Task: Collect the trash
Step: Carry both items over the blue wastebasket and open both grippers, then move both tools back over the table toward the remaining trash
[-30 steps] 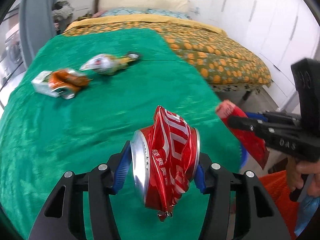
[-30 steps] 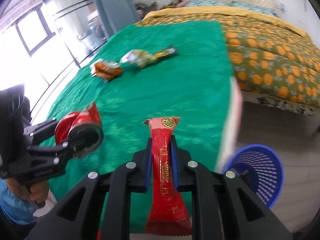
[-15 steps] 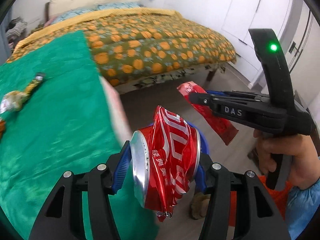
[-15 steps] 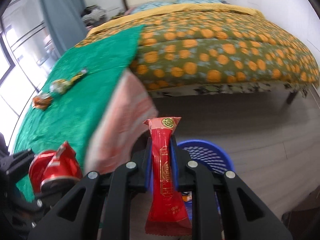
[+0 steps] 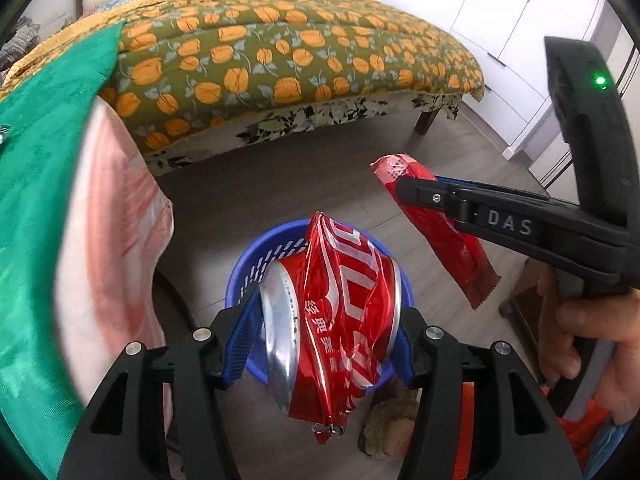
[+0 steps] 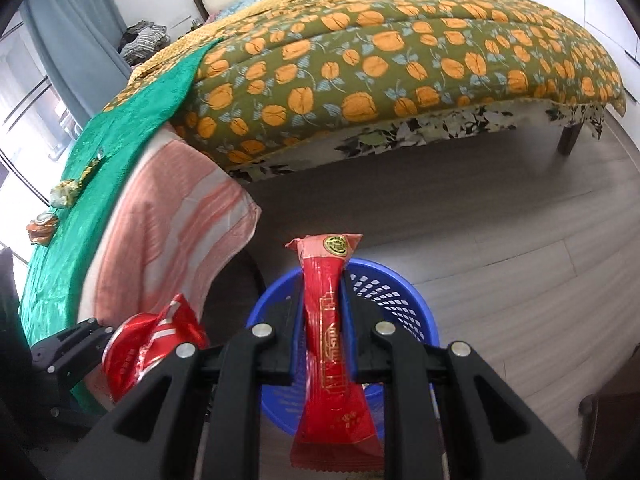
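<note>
The left hand-held gripper (image 5: 324, 332) was clamped on a crushed red soda can (image 5: 332, 320), its blue pads pressing the can's two ends, and the can hung directly above a blue plastic basket (image 5: 256, 264) standing on the wooden floor (image 5: 280, 184). The right hand-held gripper (image 6: 322, 320) was clamped on a long red snack wrapper (image 6: 328, 320), held upright over the same basket (image 6: 396, 300), whose rim showed behind it from 9 to 3 o'clock. In the left wrist view the right hand-held gripper (image 5: 404, 190) reached in from 3 o'clock, the wrapper (image 5: 444, 232) drooping from it just beside the basket's far edge. At 9 o'clock lay a green cloth (image 6: 120, 148) over a pink striped blanket (image 6: 168, 240); two crumpled wrappers (image 6: 64, 194) rested on the cloth, well apart from the basket. A bed with an orange-patterned quilt (image 6: 380, 60) filled 12 o'clock.
</note>
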A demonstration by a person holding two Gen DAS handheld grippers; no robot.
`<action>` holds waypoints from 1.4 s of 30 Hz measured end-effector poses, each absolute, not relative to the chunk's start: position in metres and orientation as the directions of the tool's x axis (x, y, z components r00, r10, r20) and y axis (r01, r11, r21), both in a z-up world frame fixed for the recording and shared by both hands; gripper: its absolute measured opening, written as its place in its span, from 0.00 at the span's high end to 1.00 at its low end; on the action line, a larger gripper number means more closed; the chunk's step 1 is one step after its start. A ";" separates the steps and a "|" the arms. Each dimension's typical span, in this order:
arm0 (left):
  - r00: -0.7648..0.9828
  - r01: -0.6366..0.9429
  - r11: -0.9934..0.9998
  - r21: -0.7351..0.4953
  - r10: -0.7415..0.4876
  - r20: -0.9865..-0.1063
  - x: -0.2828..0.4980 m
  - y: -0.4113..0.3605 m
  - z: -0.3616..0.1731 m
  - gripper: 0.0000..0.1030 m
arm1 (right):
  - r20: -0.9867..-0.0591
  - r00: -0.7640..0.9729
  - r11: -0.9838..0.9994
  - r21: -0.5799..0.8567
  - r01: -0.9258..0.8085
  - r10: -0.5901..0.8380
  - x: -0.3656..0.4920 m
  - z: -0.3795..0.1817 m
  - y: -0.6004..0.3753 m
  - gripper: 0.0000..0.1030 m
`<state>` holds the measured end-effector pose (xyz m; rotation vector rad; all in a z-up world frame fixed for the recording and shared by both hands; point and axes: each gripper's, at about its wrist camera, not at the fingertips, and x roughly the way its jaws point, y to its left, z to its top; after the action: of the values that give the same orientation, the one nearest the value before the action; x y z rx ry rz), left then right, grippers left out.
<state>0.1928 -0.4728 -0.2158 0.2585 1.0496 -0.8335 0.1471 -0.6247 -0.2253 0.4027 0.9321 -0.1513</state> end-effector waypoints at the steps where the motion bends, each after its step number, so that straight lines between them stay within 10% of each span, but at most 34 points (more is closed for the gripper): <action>1: 0.229 0.713 0.675 -0.188 -0.477 -0.848 0.194 -0.476 -0.220 0.45 | -0.807 0.589 0.913 0.275 0.301 0.049 0.147 -0.228 -0.627 0.85; 7: 0.216 0.718 0.674 -0.175 -0.455 -0.864 0.199 -0.489 -0.242 0.44 | -0.821 0.568 0.898 0.296 0.327 0.063 0.149 -0.250 -0.639 0.84; 12: 0.227 0.706 0.689 -0.166 -0.442 -0.868 0.206 -0.497 -0.256 0.17 | -0.811 0.578 0.870 0.344 0.354 0.086 0.151 -0.258 -0.650 0.33; 21: 0.250 0.726 0.659 -0.196 -0.519 -0.818 0.190 -0.467 -0.207 0.15 | -0.780 0.624 0.872 0.276 0.405 -0.043 0.145 -0.218 -0.650 0.10; 30: 0.347 0.702 0.687 -0.189 -0.562 -0.751 0.156 -0.368 -0.146 0.09 | -0.700 0.703 0.931 0.162 0.328 -0.126 0.150 -0.171 -0.579 0.08; 42: 0.524 0.470 0.882 -0.040 -0.314 -0.792 0.179 -0.189 -0.158 0.08 | -0.627 0.779 1.000 0.012 0.020 -0.008 0.172 -0.154 -0.407 0.07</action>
<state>0.1791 -0.1892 -0.1583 0.1876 0.9054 -0.4725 0.1718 -0.4069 -0.1538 0.0179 0.6780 -0.0154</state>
